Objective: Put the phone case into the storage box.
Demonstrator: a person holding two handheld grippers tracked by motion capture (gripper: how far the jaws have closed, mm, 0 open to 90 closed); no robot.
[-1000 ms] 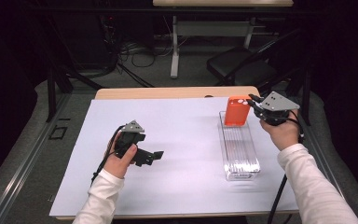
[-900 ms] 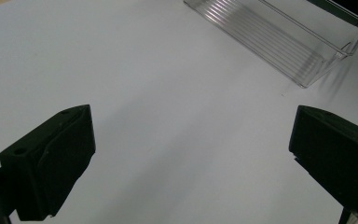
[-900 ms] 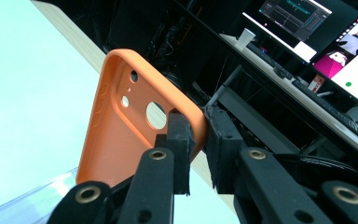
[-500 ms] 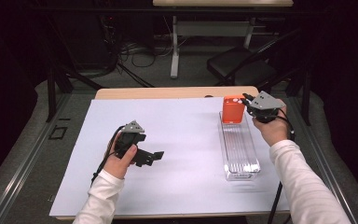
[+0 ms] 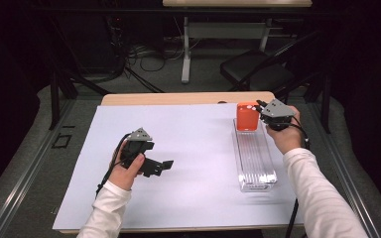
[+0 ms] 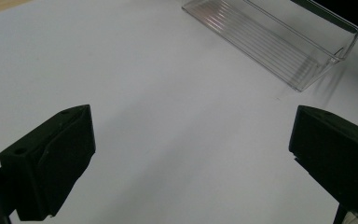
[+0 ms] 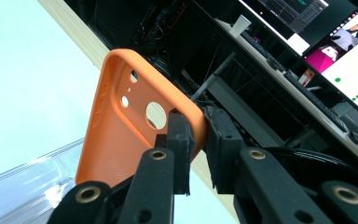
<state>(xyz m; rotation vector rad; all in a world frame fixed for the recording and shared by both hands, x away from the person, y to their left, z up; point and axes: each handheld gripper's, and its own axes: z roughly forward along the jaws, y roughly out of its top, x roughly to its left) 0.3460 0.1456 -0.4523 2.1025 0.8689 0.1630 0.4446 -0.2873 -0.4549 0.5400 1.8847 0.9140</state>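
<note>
The orange phone case stands upright at the far end of the clear tray, on the right part of the white surface. My right tongs are pinching the case by its edge; in the right gripper view the two black jaws press on the rim of the case beside its round camera hole, one jaw inside and one outside. The lower end of the case is at the tray. My left tongs are spread wide and hold nothing. They hover low over the bare surface, on the left and well apart from the tray.
</note>
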